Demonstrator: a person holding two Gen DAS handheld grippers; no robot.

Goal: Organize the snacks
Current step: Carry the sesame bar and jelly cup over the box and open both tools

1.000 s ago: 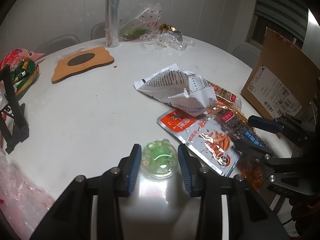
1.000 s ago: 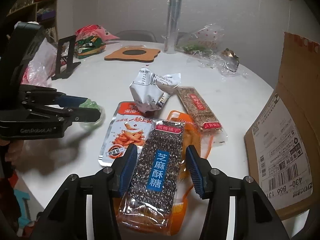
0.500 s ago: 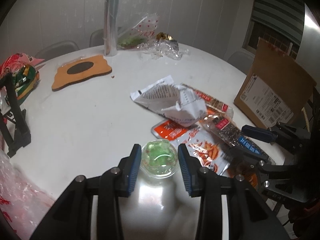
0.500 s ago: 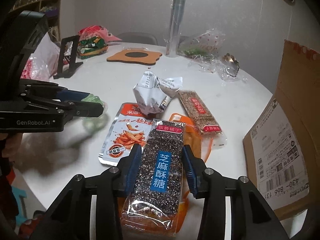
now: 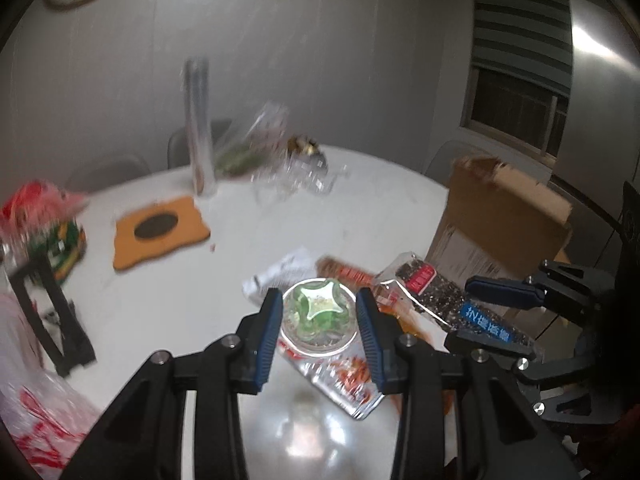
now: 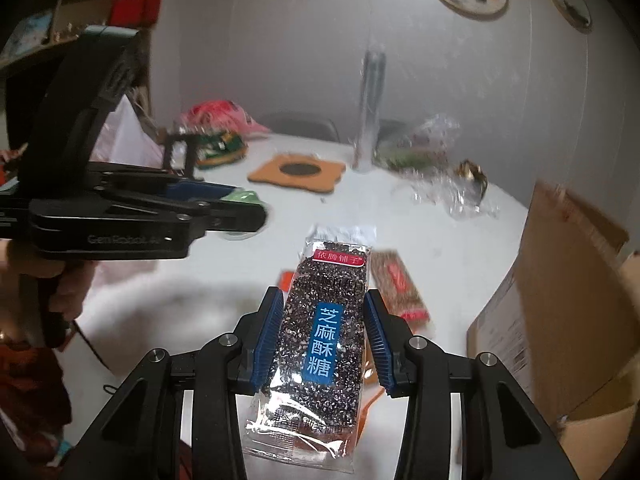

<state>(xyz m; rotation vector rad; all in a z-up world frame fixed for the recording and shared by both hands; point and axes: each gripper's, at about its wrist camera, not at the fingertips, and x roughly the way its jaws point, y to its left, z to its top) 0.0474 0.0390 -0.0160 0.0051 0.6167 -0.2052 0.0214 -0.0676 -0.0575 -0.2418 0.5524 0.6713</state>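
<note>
**Snacks lifted, one in each gripper**

Sesame candy pack [image 6: 320,344], clear-wrapped, dark-speckled with a blue label, sat clamped between the right gripper [image 6: 323,334] pads, raised above the table [image 5: 168,292] near its right edge. One green jelly cup [image 5: 318,322] was pinched in the left gripper [image 5: 318,330], held level over two flat packets. One cardboard box [image 5: 500,220] stood at the right edge.

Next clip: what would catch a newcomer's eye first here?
Both grippers carry a snack above the white table. The right gripper is shut on a black sesame candy pack with a blue label, near the cardboard box. The left gripper is shut on a clear green jelly cup, above the snacks left on the table.
</note>
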